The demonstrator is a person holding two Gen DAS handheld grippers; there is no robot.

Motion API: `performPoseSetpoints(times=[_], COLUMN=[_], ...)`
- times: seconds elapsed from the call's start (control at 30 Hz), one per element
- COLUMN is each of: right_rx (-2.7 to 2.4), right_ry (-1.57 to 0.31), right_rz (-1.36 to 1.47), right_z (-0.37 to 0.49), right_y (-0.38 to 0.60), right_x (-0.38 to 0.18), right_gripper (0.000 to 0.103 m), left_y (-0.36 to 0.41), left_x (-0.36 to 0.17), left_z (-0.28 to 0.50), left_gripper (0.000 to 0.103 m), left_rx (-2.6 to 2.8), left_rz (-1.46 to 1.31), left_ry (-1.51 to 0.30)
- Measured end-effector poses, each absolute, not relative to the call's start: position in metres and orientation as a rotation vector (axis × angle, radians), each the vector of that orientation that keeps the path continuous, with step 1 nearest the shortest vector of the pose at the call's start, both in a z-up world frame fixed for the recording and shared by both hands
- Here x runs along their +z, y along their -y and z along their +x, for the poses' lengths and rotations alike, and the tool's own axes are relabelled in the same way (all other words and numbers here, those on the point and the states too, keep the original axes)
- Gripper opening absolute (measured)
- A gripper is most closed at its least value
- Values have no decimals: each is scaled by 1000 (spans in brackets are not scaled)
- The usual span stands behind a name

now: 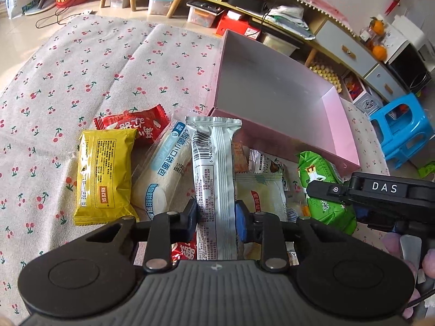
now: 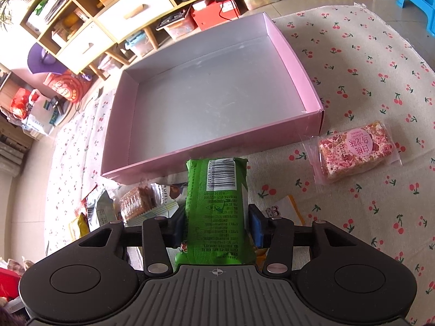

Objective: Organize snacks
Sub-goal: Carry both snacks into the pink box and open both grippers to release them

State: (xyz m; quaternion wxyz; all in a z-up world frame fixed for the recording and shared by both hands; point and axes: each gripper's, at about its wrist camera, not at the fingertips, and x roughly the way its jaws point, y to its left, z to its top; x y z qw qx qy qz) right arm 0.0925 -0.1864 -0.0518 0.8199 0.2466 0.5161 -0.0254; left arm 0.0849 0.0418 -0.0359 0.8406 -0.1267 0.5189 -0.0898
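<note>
**Lin:** Clamped between the pads of the left gripper (image 1: 216, 214) is a silver snack bar wrapper (image 1: 213, 168), barcode side up, running lengthwise away from the camera.

**Mei:** And the other one?

**Lin:** Same story: the right gripper (image 2: 216, 224) is closed on a green snack packet (image 2: 217, 203), its barcode end pointing toward the pink box (image 2: 310, 81). No earlier view, so I can only say both grips are tight on their packets.

**Mei:** What sits around the silver bar?

**Lin:** Just to its left a white bread pouch with blue print (image 1: 165, 168), then a yellow packet (image 1: 104, 174), and a red packet (image 1: 136, 126) behind those two. To its right lies a pale packet (image 1: 261, 193), partly hidden under the bar.

**Mei:** All on the cloth?

**Lin:** Yes, a pile on the cherry-print cloth (image 1: 81, 68), close against the near wall of the box. That box stands open toward the cloth's far edge, its silver floor bare.

**Mei:** Anything apart from the pile?

**Lin:** A pink-speckled nougat bar in clear wrap (image 2: 356, 152) lies alone, just beyond the box's near right corner in the right wrist view. Brown biscuits in clear wrap (image 2: 137, 201) sit left of the green packet, near the box wall.
</note>
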Motion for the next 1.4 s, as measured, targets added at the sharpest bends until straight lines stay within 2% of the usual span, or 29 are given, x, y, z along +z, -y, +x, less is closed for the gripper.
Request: performPoseSetpoints(times=[0.47, 0.83, 1.0, 1.1, 1.4], right_rx=[-44, -59, -44, -54, -74], right_ry=[-1023, -879, -804, -830, -879], right_rz=[583, 608, 575, 578, 561], right_z=[89, 135, 154, 167, 178], right_y=[200, 231, 243, 247, 243], right_x=[-24, -5, -19, -39, -61], right_gripper=[45, 45, 45, 45, 45], left_y=[-47, -10, 3, 13, 16], left_x=[-16, -4, -16, -23, -46], left_z=[93, 165, 189, 196, 208], left_gripper=[26, 26, 26, 26, 26], left_rx=[-237, -319, -363, -366, -310], left_rz=[-322, -297, -257, -171, -98], left_ry=[-1049, -929, -872, -856, -939])
